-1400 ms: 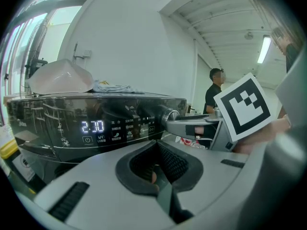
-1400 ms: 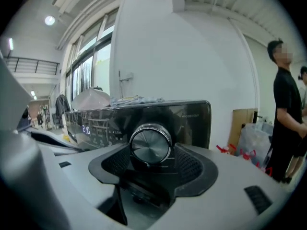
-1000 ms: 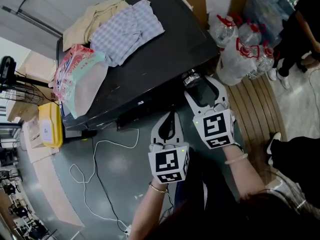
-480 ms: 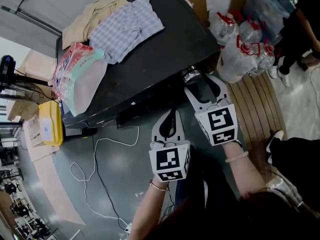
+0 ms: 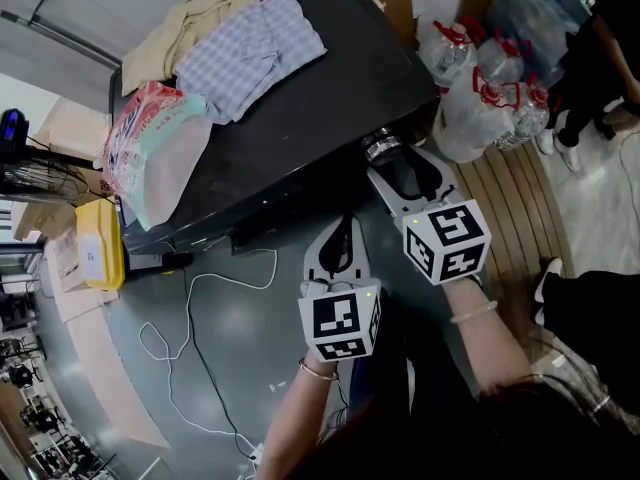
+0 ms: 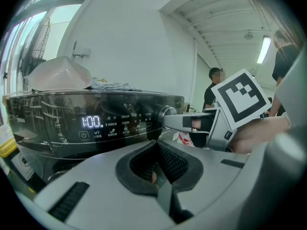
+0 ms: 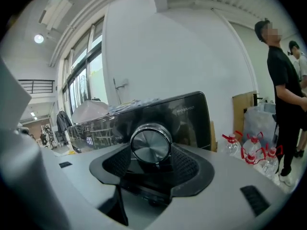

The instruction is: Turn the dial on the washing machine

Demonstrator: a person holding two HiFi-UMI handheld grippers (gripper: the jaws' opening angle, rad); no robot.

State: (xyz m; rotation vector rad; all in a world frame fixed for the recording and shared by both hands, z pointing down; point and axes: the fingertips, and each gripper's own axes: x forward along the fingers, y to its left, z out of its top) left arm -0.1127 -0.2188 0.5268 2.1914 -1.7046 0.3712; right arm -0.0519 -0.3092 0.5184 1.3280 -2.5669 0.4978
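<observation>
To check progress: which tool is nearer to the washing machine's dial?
Right. The right tool holds the dial between its jaws; the left tool, shut and empty, hangs back, apart from the dial.

- Clothes [image 5: 245, 38] and a plastic bag [image 5: 155, 153] lie on the washing machine [image 5: 310, 108].
- The dial [image 5: 381, 148] sits at the machine's front right, between the right gripper [image 5: 393, 164] jaws.
- The left gripper [image 5: 340, 230] is just left of it, before the panel.
- Water bottles [image 5: 480, 88] stand right of the machine.

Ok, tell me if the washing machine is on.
On: the display on the black washing machine glows white, reading 1:00.
</observation>
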